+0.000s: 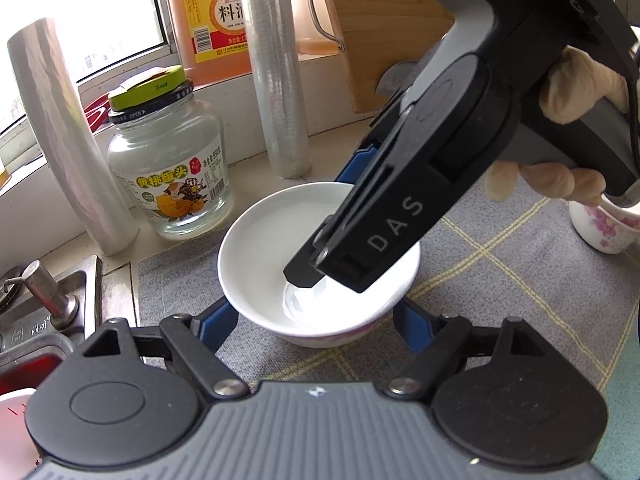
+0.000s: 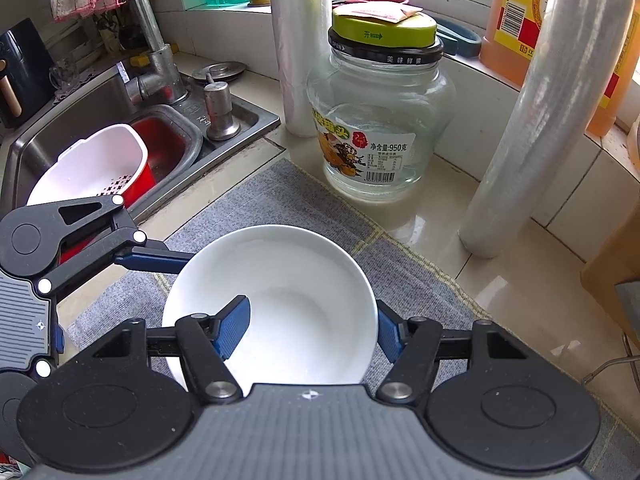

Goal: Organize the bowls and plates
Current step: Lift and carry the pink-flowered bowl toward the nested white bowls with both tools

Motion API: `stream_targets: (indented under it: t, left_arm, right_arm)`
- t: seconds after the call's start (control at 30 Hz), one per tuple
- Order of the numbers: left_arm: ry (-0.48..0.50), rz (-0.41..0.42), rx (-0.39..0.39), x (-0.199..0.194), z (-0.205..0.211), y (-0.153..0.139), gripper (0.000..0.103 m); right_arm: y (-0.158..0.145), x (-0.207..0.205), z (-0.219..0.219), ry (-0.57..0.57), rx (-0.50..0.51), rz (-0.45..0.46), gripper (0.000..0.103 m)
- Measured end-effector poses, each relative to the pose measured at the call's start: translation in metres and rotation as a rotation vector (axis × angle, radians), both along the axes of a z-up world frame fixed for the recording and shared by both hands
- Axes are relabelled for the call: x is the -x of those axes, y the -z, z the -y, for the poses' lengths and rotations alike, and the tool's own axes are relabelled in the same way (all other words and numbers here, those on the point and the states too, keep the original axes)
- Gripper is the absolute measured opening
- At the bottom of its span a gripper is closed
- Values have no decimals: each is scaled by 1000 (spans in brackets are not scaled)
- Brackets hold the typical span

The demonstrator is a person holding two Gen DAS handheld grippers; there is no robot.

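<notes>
A white bowl (image 1: pixel 272 240) (image 2: pixel 288 292) stands on a grey checked mat (image 1: pixel 500 280) (image 2: pixel 280 200). My left gripper (image 1: pixel 316 320) is open, with its blue fingers on either side of the bowl's near wall. My right gripper (image 2: pixel 312 328) reaches in from above: its left finger (image 2: pixel 234 326) is inside the bowl and its right finger (image 2: pixel 387 334) is outside the rim. It straddles the rim and looks open. In the left wrist view the right gripper's black body (image 1: pixel 420 184) covers the bowl's right half. A floral cup (image 1: pixel 604 224) stands at the right.
A glass jar with a green lid (image 1: pixel 168 160) (image 2: pixel 380 116) and two rolls of cling film (image 1: pixel 280 68) (image 1: pixel 68 132) stand behind the bowl. An orange bottle (image 1: pixel 208 20) and a wooden knife block (image 1: pixel 380 28) are at the back. The sink (image 2: pixel 80 128) with a white colander (image 2: pixel 92 164) lies left.
</notes>
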State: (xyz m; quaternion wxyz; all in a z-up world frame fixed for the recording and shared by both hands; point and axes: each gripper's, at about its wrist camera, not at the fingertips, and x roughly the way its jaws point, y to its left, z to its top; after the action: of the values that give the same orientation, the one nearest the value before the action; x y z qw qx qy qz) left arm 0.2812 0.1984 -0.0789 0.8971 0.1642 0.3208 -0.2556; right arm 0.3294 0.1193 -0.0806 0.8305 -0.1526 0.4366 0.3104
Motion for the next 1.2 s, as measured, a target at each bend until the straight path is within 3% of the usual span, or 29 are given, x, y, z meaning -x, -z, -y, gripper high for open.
stream_targets:
  t: [0.63, 1.2]
  left_arm:
    - [43, -8, -40, 49, 24, -33, 84]
    - [225, 29, -49, 85, 103, -60, 84]
  right_arm:
    - [-31, 52, 36, 9, -44, 36, 71]
    - [-61, 110, 127, 151, -52, 91, 71]
